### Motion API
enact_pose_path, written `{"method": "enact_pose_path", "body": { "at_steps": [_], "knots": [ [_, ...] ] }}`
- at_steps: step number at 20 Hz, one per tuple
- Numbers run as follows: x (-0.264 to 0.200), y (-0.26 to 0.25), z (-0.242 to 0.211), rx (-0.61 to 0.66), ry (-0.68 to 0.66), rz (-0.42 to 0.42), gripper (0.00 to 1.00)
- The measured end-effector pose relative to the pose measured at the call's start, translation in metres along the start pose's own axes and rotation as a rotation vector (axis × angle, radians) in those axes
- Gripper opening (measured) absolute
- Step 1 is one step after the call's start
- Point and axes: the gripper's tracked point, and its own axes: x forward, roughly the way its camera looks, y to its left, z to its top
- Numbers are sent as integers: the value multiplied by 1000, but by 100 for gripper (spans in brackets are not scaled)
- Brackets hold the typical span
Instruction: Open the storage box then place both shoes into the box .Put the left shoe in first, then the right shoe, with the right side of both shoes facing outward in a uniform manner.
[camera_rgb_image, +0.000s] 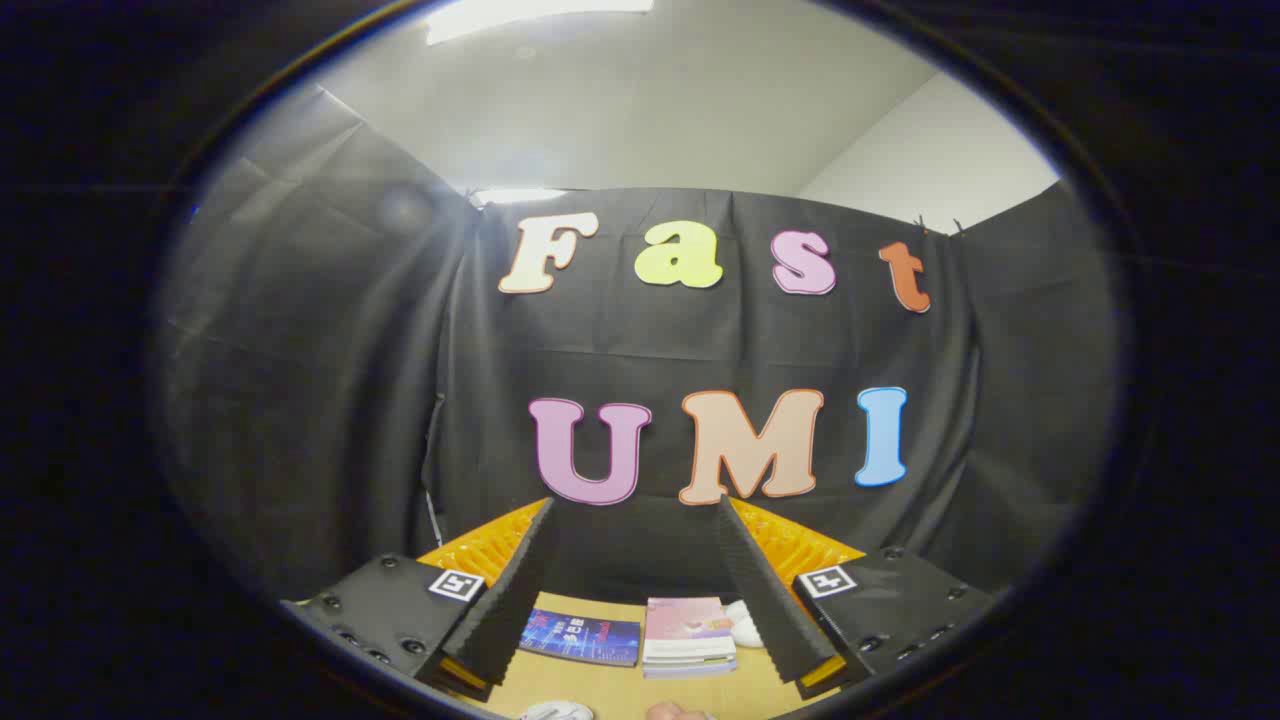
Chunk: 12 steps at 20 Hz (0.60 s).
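My gripper (635, 502) is open and raised, pointing at the black cloth wall, with nothing between its fingers. Far below the fingers lies a wooden table (610, 685). A small white rounded thing (744, 624), possibly part of a shoe, shows beside the inner edge of the right finger. Another white object (556, 711) peeks in at the table's near edge; I cannot tell what it is.
On the table between the fingers lie a blue book (582, 636) and a stack of pink-covered books (688, 636). Part of a person's hand (678, 712) shows at the near edge. The cloth wall stands just behind the table.
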Motion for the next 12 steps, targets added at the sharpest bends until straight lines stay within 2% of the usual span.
{"method": "enact_pose_path", "body": {
  "at_steps": [12],
  "knots": [
    [4,16,-28,-21,76,99,98]
  ]
}}
